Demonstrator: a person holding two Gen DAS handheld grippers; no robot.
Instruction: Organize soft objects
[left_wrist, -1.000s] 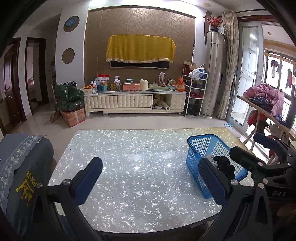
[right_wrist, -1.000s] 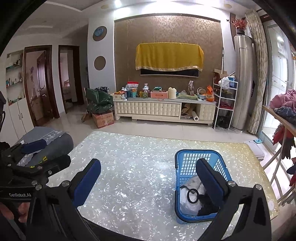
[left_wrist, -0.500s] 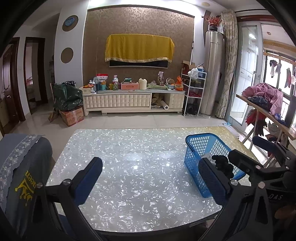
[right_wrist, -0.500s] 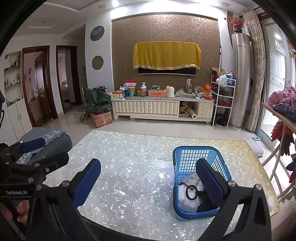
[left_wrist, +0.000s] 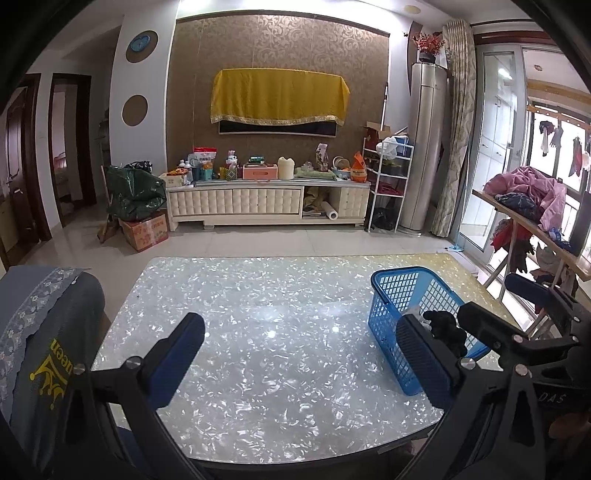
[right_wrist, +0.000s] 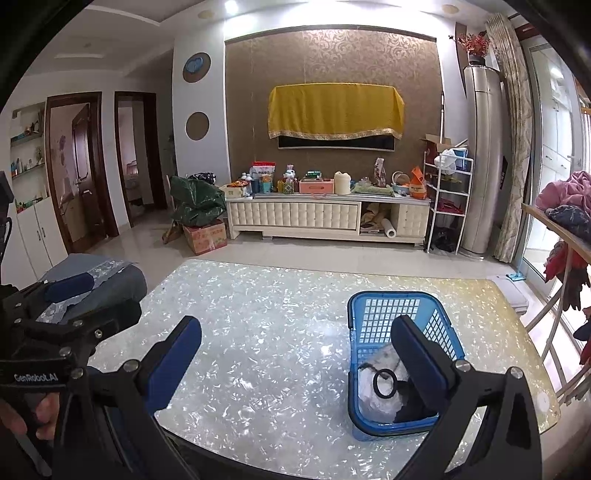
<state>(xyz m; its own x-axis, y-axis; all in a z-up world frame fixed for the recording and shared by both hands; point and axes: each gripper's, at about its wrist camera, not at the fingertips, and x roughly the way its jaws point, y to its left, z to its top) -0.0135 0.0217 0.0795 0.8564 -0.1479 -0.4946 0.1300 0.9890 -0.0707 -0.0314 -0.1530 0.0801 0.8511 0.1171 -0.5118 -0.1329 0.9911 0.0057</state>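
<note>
A: Where are the soft things?

B: In the blue basket (right_wrist: 391, 306), a plastic one with lattice walls, standing on the right part of the pearl-flake table (right_wrist: 266, 332). From the right wrist view I see a pale crumpled fabric piece (right_wrist: 376, 398) at its bottom, a black ring (right_wrist: 384, 378) lying on top of that, and a dark cloth (right_wrist: 413, 411) toward the near corner.

A: And from the other side?

B: The left wrist view shows the same basket (left_wrist: 391, 317) from its side, with a black fuzzy lump (left_wrist: 445, 326) rising above the rim. What exactly it is, I cannot tell.

A: The grippers?

B: The left gripper (left_wrist: 299, 358) hovers over the bare table (left_wrist: 258, 302), its 2 blue-padded fingers spread wide with nothing between them. The right gripper (right_wrist: 295, 360) is just as wide and holds nothing; its right finger (right_wrist: 417, 362) overlaps the basket in the picture.

A: Anything beside the table?

B: A grey-blue cover with lace trim and yellow lettering (left_wrist: 40, 350) sits at the left edge, and clothes are heaped on a drying rack (left_wrist: 524, 195) at the right.
</note>
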